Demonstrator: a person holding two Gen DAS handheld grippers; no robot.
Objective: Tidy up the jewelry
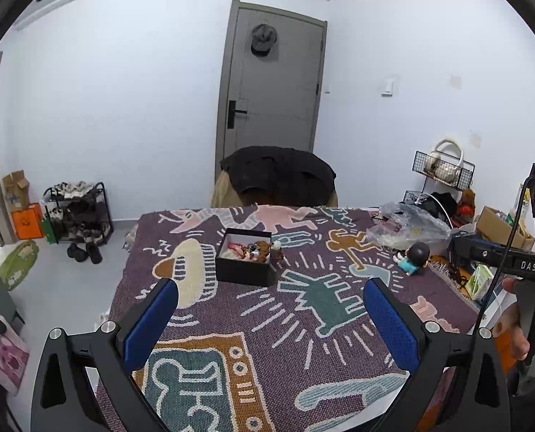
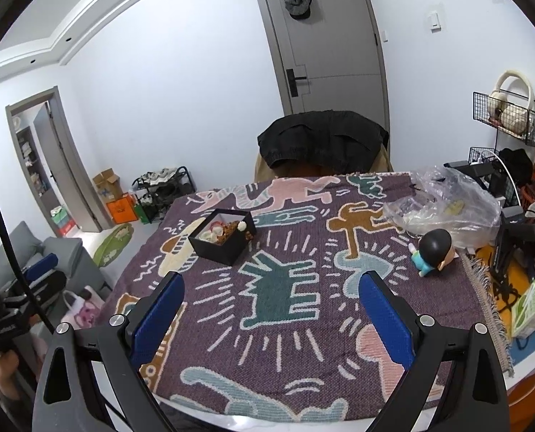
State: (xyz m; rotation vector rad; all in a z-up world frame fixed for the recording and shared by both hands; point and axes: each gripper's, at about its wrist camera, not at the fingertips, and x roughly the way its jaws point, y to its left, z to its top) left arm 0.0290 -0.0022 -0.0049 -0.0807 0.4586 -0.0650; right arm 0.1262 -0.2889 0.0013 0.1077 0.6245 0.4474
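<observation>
A black open box (image 1: 244, 264) holding a heap of jewelry (image 1: 254, 248) stands on the patterned cloth of the table; it also shows in the right wrist view (image 2: 220, 243), with the jewelry (image 2: 222, 232) inside. A small trinket (image 1: 277, 250) sits just right of the box. My left gripper (image 1: 271, 302) is open and empty, held above the cloth in front of the box. My right gripper (image 2: 271, 295) is open and empty, above the cloth to the right of the box.
A big-headed doll (image 2: 431, 252) lies at the right side of the table (image 2: 303, 360). A crumpled clear plastic bag (image 2: 447, 208) lies behind it. A chair with a black jacket (image 2: 321, 144) stands at the far edge. Clutter fills the right edge.
</observation>
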